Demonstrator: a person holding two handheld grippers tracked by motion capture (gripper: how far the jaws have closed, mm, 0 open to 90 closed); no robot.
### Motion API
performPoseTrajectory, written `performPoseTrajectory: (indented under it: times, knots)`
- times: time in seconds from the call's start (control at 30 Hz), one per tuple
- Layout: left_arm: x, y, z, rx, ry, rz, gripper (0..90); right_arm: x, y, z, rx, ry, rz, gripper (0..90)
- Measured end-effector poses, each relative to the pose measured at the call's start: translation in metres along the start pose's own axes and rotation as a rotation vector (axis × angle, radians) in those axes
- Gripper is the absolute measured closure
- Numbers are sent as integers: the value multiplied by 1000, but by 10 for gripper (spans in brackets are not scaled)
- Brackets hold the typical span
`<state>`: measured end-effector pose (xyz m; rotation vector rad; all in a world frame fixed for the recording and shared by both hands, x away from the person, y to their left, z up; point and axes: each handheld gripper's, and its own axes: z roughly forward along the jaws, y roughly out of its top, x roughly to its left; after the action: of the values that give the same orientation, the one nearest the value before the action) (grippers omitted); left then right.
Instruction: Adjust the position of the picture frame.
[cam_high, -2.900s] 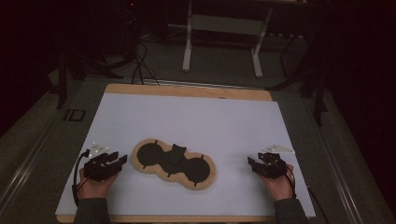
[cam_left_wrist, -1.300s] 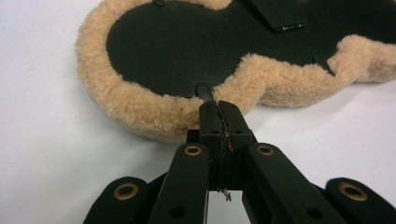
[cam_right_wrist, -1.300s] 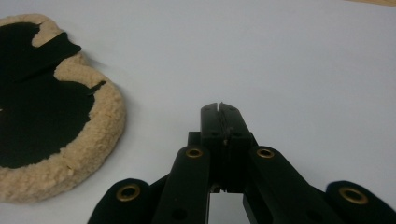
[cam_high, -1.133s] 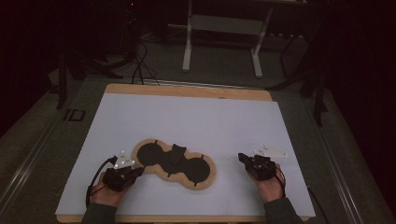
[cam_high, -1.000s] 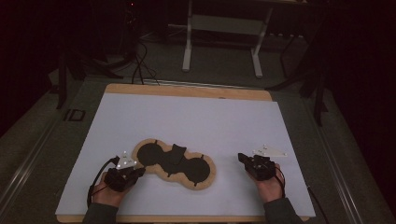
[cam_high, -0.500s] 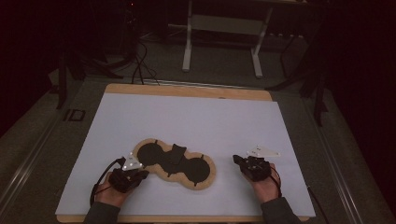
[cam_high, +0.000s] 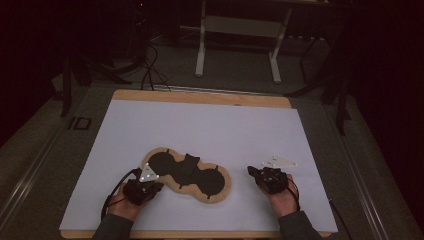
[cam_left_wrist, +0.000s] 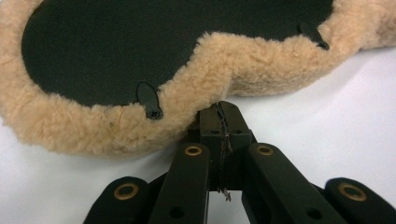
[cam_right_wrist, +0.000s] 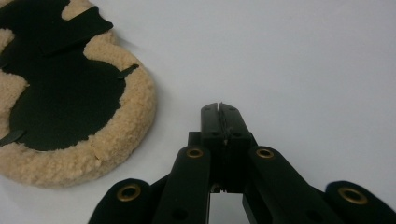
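Lying in the lower middle of the high view, the fleece pad (cam_high: 186, 173) is a peanut-shaped piece with a tan woolly border and black panels on top, running from the left down toward the right across the white sheet (cam_high: 210, 125). In the left gripper view it spans the upper frame, where a small black tab (cam_left_wrist: 149, 100) sits on the woolly edge at centre left and a second one shows at the upper right. In the right gripper view the pad (cam_right_wrist: 70, 102) takes the upper left corner, its fleece rim curving down toward the bottom left.

At the pad's left end in the high view, the left gripper (cam_high: 142, 187) sits low in the frame in the person's left hand. Its jaws are pressed together with nothing between them, and in its own view the tips (cam_left_wrist: 219, 109) meet the fleece edge at a notch in the border; whether they press into it I cannot tell.

Well apart from the pad's right end, the right gripper (cam_high: 261, 175) is held in the lower right of the high view. Its jaws are also together and empty, its tips (cam_right_wrist: 219, 112) over bare white sheet.

Beneath the sheet, the wooden table (cam_high: 200, 97) shows as a tan strip along the far edge.
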<state>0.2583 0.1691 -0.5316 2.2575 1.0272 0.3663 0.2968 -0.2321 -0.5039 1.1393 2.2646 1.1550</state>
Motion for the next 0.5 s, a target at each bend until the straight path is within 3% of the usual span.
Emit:
performPoseTrajectory:
  times: [0.5]
  knots:
    - [8, 8, 8, -18, 20, -92, 900, 5, 15, 13, -4, 46, -28, 900]
